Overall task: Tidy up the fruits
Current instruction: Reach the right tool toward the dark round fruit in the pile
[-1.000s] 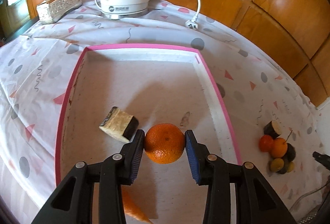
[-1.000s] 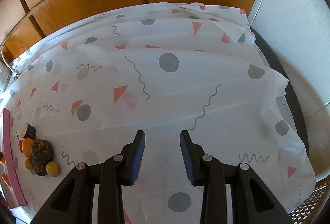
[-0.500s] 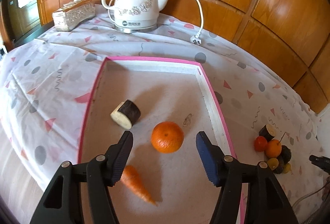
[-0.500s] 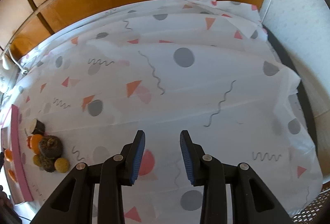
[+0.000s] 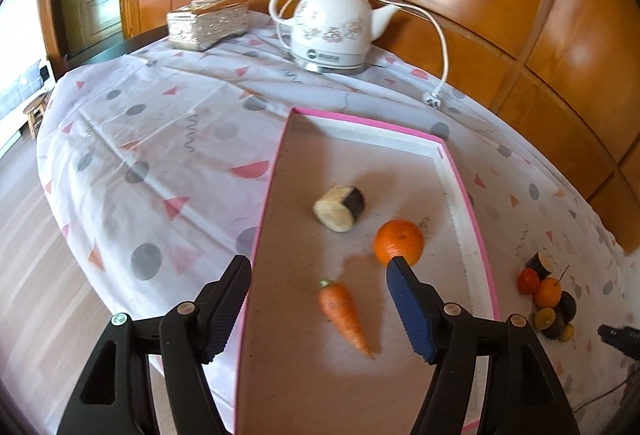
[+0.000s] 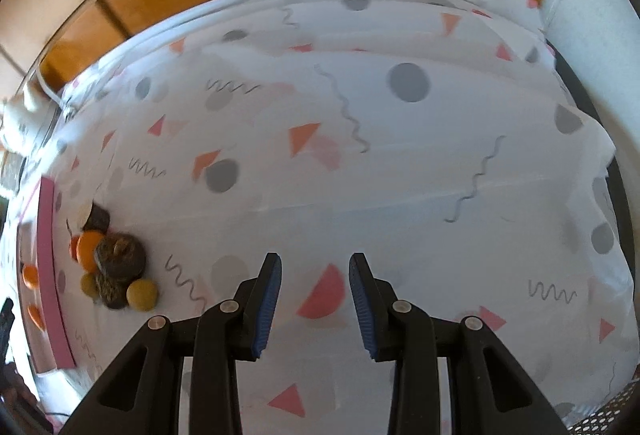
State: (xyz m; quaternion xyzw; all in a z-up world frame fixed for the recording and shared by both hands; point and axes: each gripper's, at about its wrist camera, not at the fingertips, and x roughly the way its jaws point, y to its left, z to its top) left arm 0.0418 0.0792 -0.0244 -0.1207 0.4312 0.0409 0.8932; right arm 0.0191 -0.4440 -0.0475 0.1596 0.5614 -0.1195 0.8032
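Inside the pink tray (image 5: 472,203), the orange (image 5: 398,241) rests freed near the right rim, left gripper (image 5: 320,311) fingers opening around nothing; being round, it might roll.

Left hand-held gripper (image 5: 318,271) let go of orange (image 5: 398,242), jaws opening, pulled back w/ nothing between.

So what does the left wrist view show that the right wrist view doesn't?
Only the left wrist view shows the kettle, tissue box, carrot and log-like piece in the tray. Only the right wrist view shows the right tool, empty, over bare tablecloth. Both show the pink tray edge and the fruit pile.
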